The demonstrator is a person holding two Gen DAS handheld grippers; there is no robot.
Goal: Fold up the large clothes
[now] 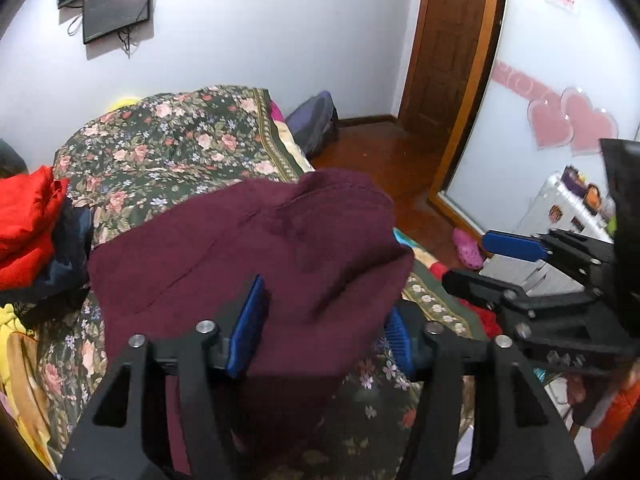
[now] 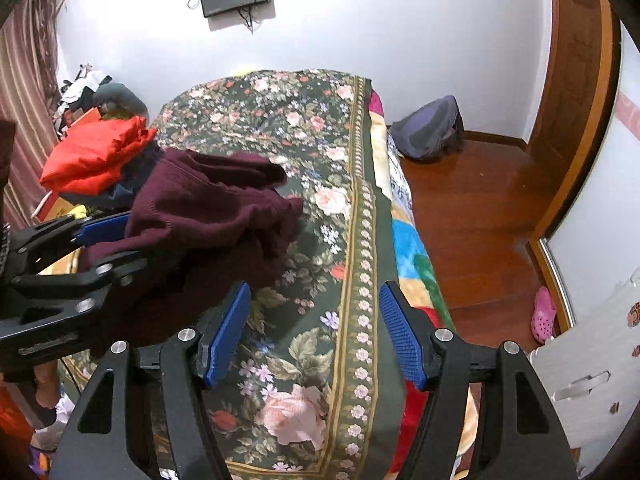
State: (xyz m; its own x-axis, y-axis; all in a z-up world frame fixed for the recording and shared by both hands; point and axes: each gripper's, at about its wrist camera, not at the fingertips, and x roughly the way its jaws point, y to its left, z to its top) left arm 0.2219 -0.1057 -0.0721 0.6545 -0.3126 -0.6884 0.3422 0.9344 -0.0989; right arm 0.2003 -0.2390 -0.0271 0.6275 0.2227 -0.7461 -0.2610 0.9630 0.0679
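A large maroon garment [image 1: 256, 264] lies bunched on the floral bed cover [image 1: 168, 148]. My left gripper [image 1: 320, 332] is open with the garment draped between and over its blue pads; its right pad is partly hidden by cloth. In the right wrist view the left gripper [image 2: 100, 248] sits under the garment [image 2: 212, 216] at the left. My right gripper [image 2: 316, 336] is open and empty above the bed cover [image 2: 320, 200], to the right of the garment. It also shows in the left wrist view [image 1: 480, 260] at the right edge.
A pile of red clothes [image 2: 96, 152] and dark clothes lies at the bed's left side. The bed's right edge drops to a wooden floor [image 2: 480, 208] with a grey backpack [image 2: 428, 128], a pink shoe [image 2: 542, 314] and a wooden door [image 1: 448, 44].
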